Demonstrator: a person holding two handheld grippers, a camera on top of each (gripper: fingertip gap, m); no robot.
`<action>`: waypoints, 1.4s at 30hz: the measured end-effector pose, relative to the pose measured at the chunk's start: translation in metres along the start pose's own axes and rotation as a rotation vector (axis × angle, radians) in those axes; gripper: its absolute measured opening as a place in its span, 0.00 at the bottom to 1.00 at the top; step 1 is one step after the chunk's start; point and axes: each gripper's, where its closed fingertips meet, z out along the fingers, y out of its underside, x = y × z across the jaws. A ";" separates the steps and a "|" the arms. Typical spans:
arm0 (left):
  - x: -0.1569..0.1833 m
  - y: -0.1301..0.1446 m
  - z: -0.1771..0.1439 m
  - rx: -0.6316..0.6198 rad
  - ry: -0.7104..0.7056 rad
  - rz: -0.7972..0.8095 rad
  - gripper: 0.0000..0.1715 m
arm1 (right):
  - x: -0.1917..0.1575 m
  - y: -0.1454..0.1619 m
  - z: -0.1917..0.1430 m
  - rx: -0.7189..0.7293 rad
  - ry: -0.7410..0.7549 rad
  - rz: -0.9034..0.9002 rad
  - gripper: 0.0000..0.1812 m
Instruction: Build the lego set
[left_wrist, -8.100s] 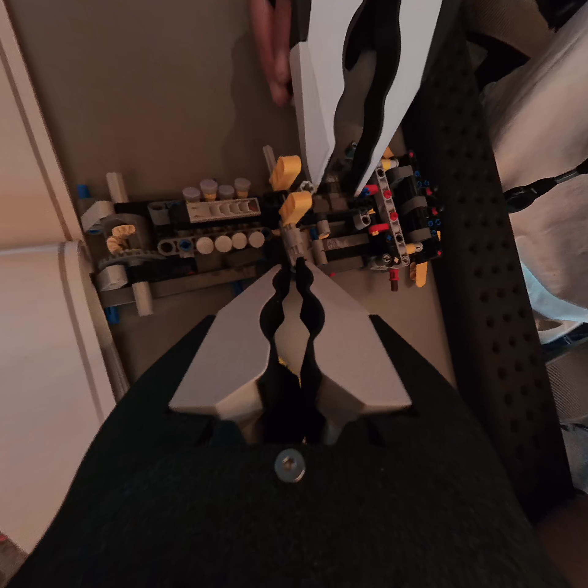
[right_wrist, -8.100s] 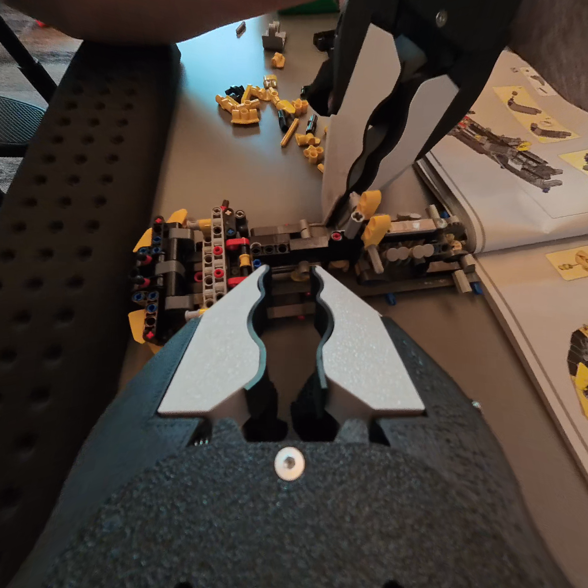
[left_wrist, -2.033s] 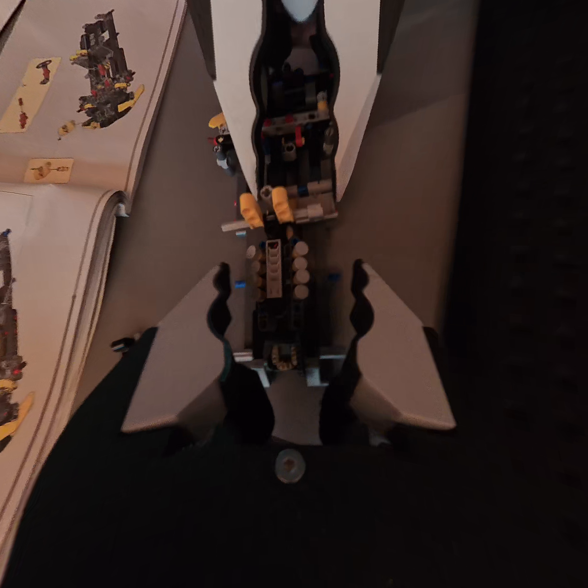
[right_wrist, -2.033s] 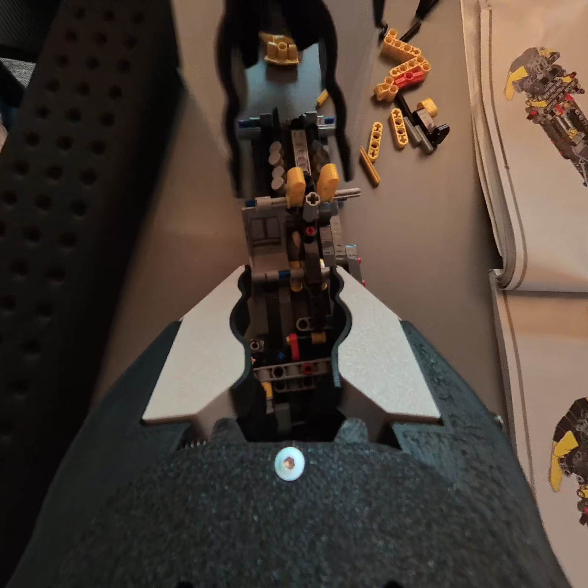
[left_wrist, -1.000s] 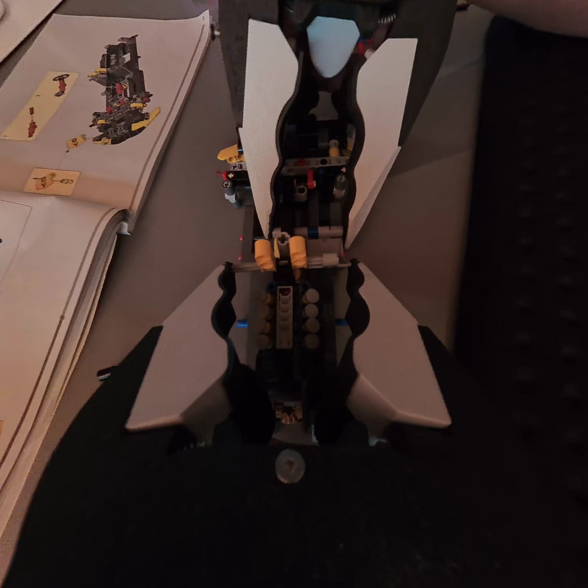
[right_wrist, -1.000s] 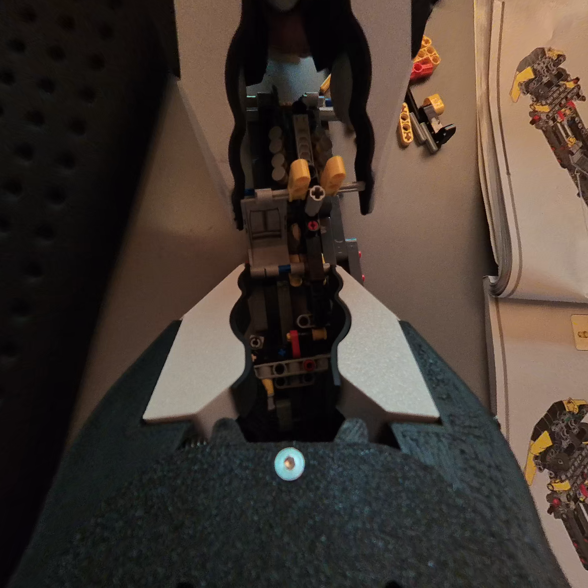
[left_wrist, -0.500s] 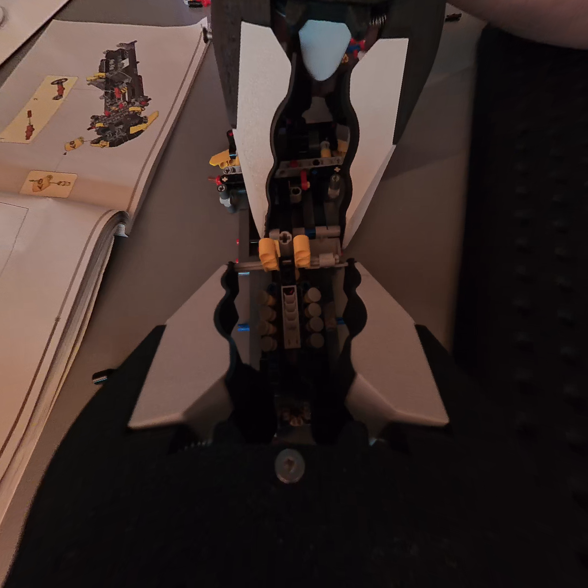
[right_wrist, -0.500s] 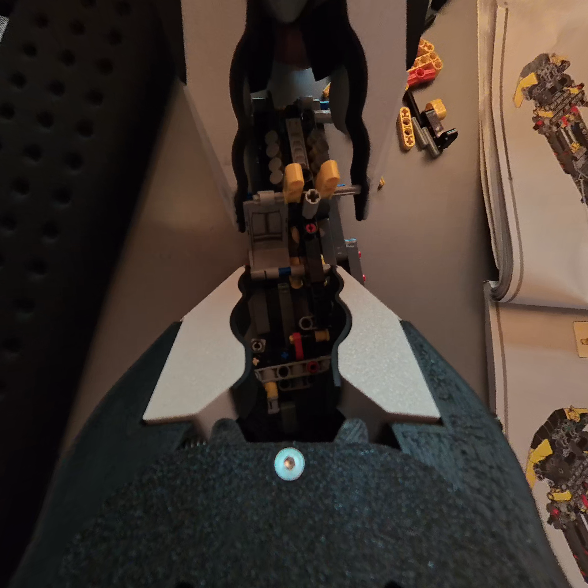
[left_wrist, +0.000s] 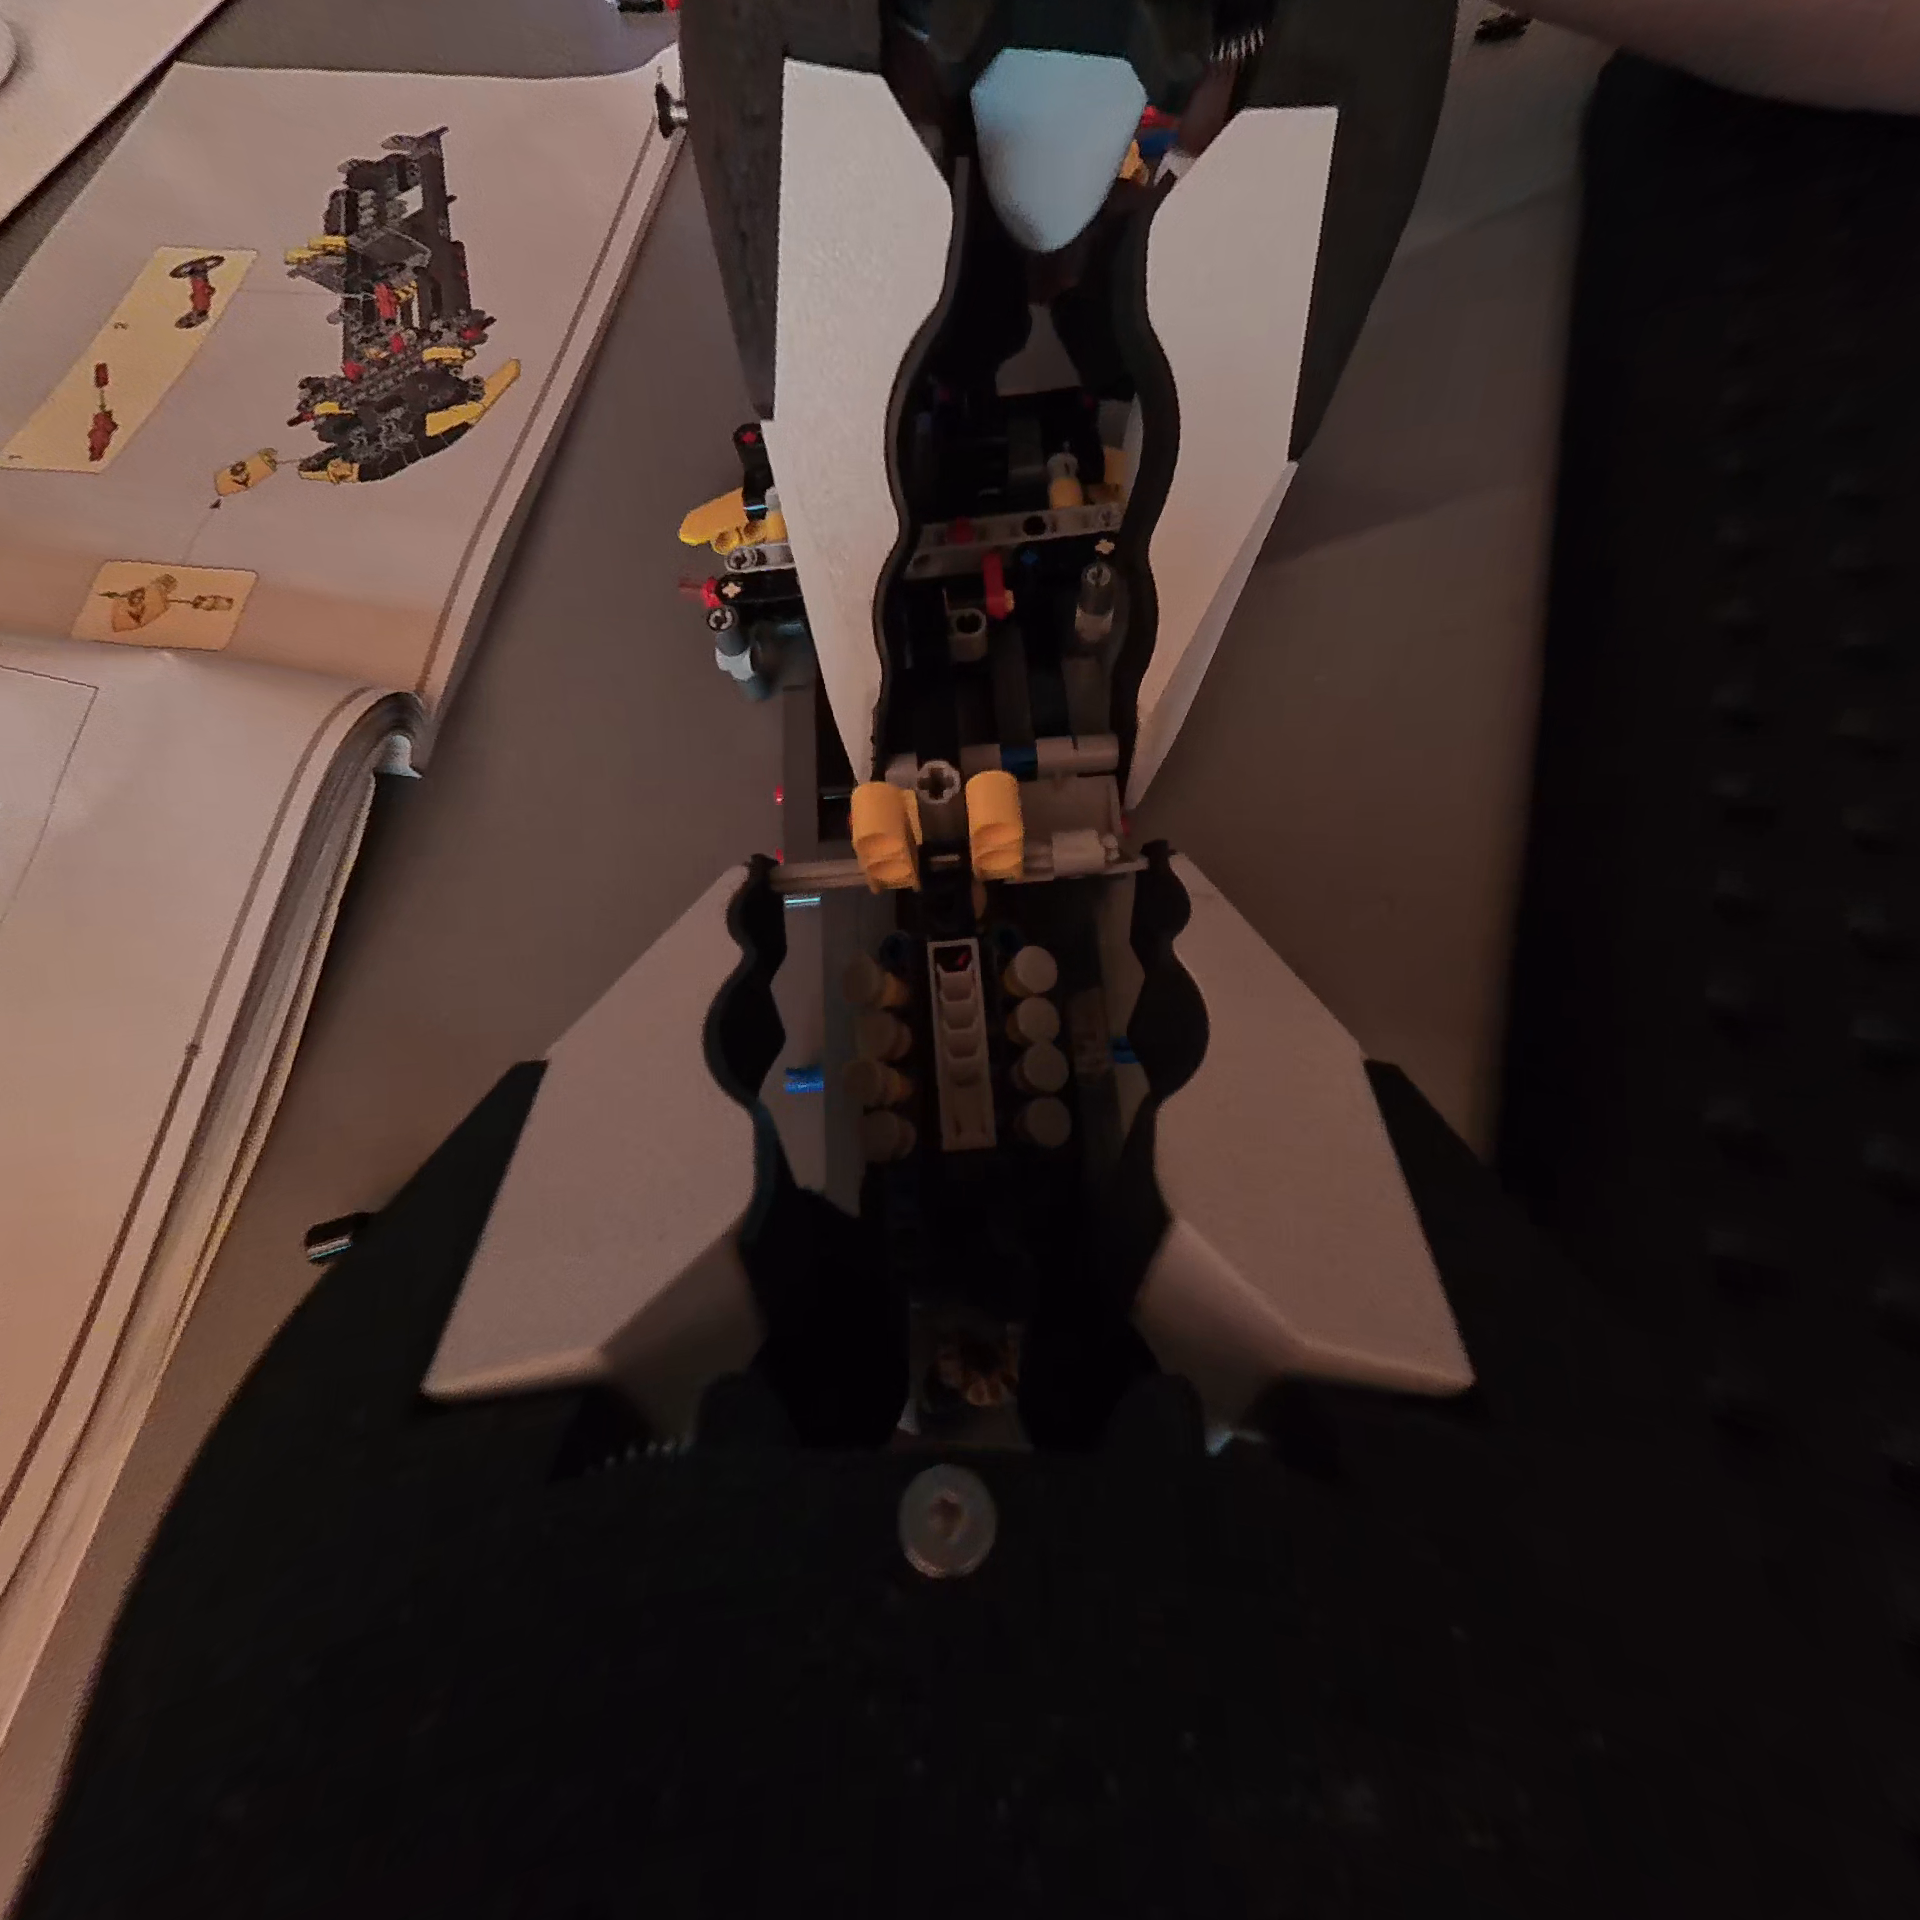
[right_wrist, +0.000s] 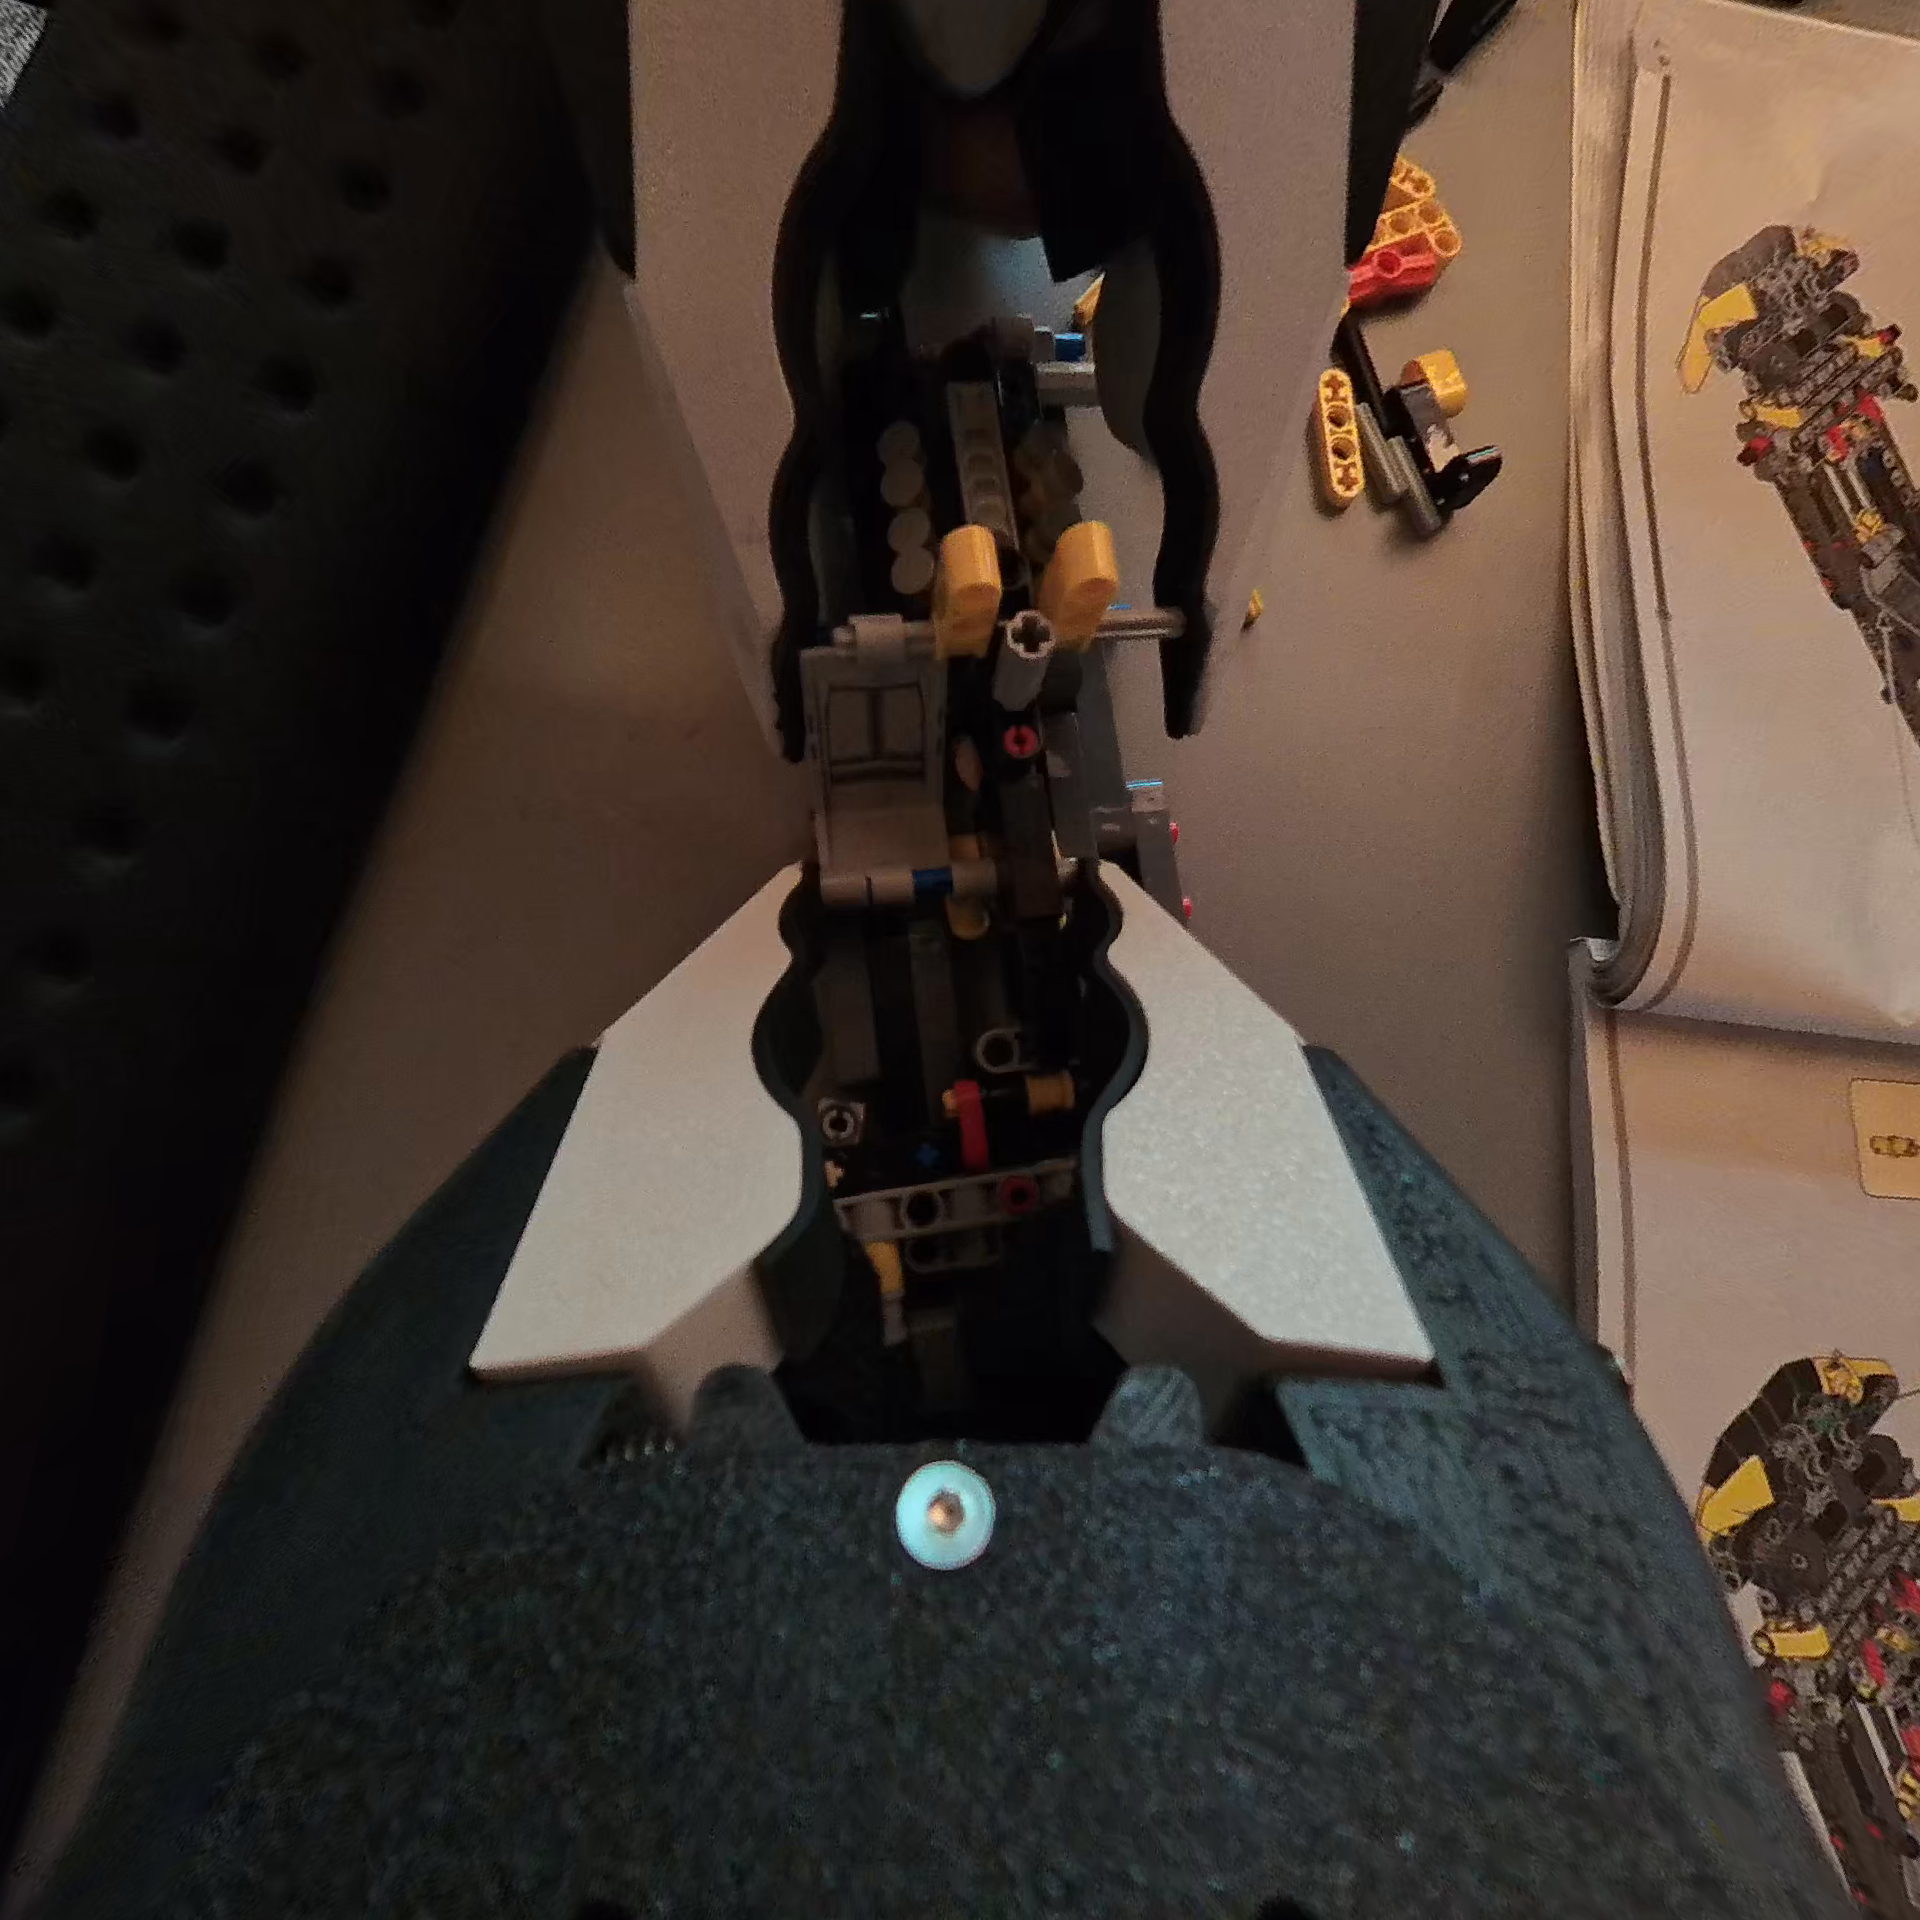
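The long black and grey lego model (left_wrist: 961, 1029) lies lengthwise between my two grippers, which face each other. My left gripper (left_wrist: 951, 883) is shut on its rear end, with the pads against both sides of the block of tan cylinders. My right gripper (right_wrist: 951, 883) is shut on the front end, and the model fills the gap between its pads. Two yellow connectors (left_wrist: 883, 831) stand on a grey cross axle at the model's middle, between the two sets of fingertips. The grey seat panel (right_wrist: 883, 727) shows in the right wrist view. Whether the model rests on the table is hidden.
An open instruction booklet (left_wrist: 208, 520) lies beside the model; it also shows in the right wrist view (right_wrist: 1766, 520). Loose yellow, red and black pieces (right_wrist: 1392, 436) lie near it. A black perforated board (right_wrist: 208, 416) borders the other side. A small black piece (left_wrist: 332, 1236) lies by the booklet. Both grippers' tips are close together, under 4 cm apart. The small black piece (left_wrist: 332, 1236) is about 10 centimetres from my left fingertips. It is also in sight in the right wrist view (right_wrist: 1483, 467).
The model has turned from crosswise to lengthwise. My right gripper closed on its front end. My open left gripper slid over its rear end and narrowed onto it. Little moved in the last half second.
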 end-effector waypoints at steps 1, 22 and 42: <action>0.000 0.000 0.000 -0.002 0.005 -0.003 0.38 | 0.000 0.000 0.000 -0.001 -0.002 -0.003 0.26; 0.005 -0.001 0.002 0.001 -0.016 0.032 0.37 | 0.008 -0.003 -0.005 0.048 0.053 0.279 0.15; 0.008 -0.004 0.006 -0.004 -0.017 0.034 0.37 | 0.019 -0.003 -0.019 0.025 0.082 0.049 0.35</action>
